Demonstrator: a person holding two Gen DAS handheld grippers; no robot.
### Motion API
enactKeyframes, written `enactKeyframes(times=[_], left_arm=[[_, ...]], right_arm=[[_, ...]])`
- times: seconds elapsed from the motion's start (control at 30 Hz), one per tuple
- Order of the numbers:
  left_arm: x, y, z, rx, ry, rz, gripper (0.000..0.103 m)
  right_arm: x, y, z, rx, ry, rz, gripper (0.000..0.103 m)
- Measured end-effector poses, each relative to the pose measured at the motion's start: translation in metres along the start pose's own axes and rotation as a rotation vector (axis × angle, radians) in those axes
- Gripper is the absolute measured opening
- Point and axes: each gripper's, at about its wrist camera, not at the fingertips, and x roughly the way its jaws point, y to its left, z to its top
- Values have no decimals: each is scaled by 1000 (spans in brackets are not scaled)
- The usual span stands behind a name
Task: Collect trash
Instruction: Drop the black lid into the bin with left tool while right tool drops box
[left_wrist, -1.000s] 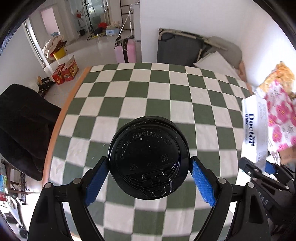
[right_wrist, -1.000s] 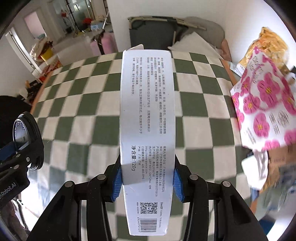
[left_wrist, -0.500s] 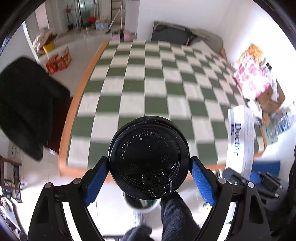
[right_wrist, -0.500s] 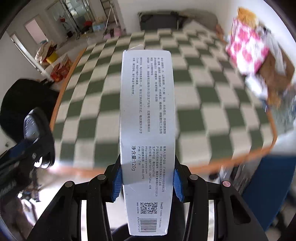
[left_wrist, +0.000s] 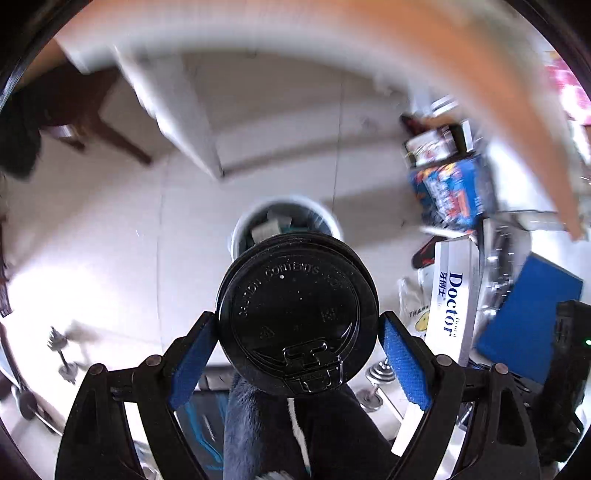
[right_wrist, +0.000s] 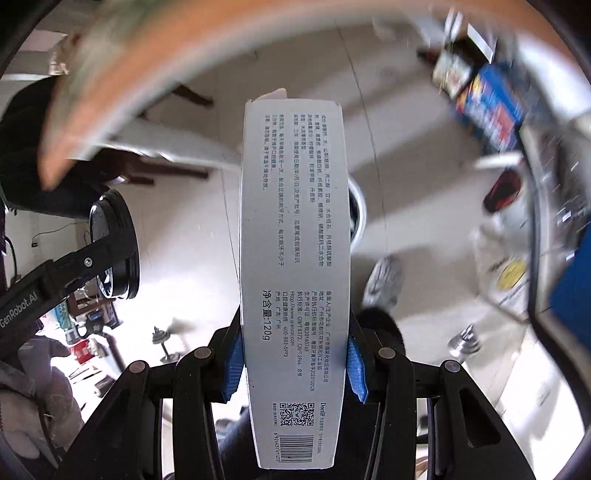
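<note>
Left wrist view: a round black plastic cup lid (left_wrist: 297, 319), embossed with lettering, is clamped between the blue textured pads (left_wrist: 405, 365) of the left gripper (left_wrist: 297, 363), above a white round trash bin (left_wrist: 284, 221).

A long grey cardboard toothpaste box (right_wrist: 293, 273), matte and printed with small text and a barcode, is gripped at its sides by the right gripper (right_wrist: 294, 354), and what appears to be the bin's rim is partly hidden behind it. Below lies a pale glossy tiled floor (left_wrist: 92, 240); an orange table edge (left_wrist: 498, 85) is blurred overhead.
</note>
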Motion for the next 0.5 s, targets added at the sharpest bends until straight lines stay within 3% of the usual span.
enactKeyframes(times=[0.23,0.37,0.5], left_arm=[[170,29,35,-66,142,-39,90],[216,46,45,-81,173,-21,95],[230,64,45,-95,155,3,97]], right_arm=[[176,-53,42,-14,161,54,48],[264,-76,65,-25,230,62,48],[315,-83,81,-58,276,39,49]])
